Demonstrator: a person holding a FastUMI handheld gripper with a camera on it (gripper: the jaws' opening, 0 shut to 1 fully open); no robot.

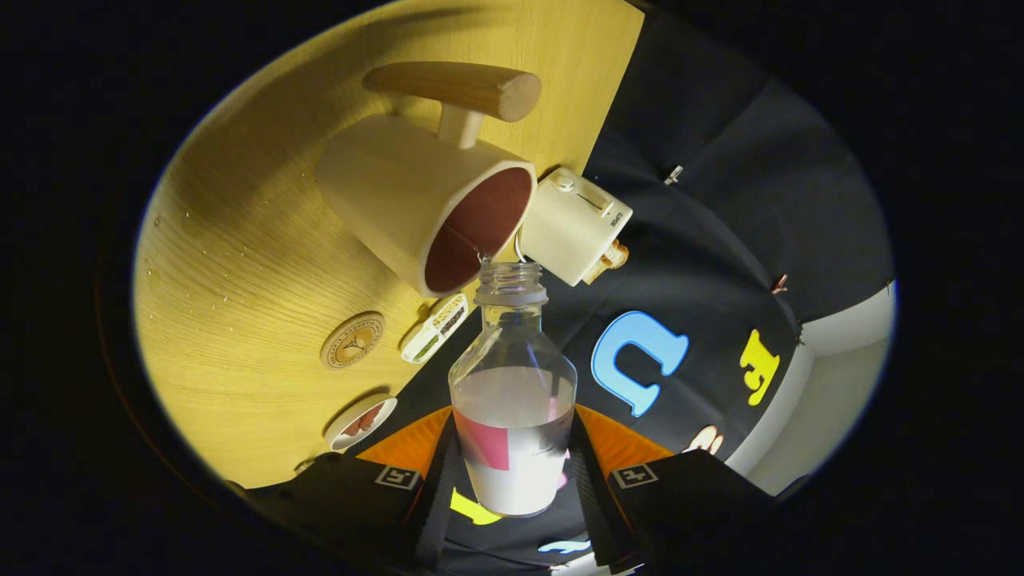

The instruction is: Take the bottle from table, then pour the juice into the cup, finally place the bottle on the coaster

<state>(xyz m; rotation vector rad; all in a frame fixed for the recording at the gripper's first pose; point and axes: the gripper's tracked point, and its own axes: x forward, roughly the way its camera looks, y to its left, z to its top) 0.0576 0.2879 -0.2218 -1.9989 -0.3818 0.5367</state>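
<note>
Gripper (512,472) condition: your two fingers are clamped on the bottle (513,400), one finger pressing on each side of its lower body, so the jaws are closed on it and not empty. The bottle is clear, uncapped, and holds a whitish liquid that fills roughly its lower half; a label with a pink patch shows on the body between the fingers. The bottle extends forward beyond the fingertips, with its threaded open mouth at the far end.

Cup (424,200) position: the cream cup, with a dark reddish-brown interior and a wooden bar handle (456,88), stands on the yellow wooden table (232,264). The bottle mouth sits right at the cup's rim, and a small drop or thread of liquid is visible there between mouth and rim. Whether the mouth touches the rim, you cannot tell.

Surrounding items: a cream boxy device (574,226) with a small knob and a brass-coloured fitting stands just beside the cup, close to the table edge. A round wooden coaster (353,340) with a printed emblem lies on the table, apart from the cup. A small white rectangular item (434,328) lies just beside the coaster, toward the table edge. A small white dish (362,423) with reddish contents sits near the edge, close to one finger. Scattered droplets (216,276) mark the table surface beyond the coaster.
</note>
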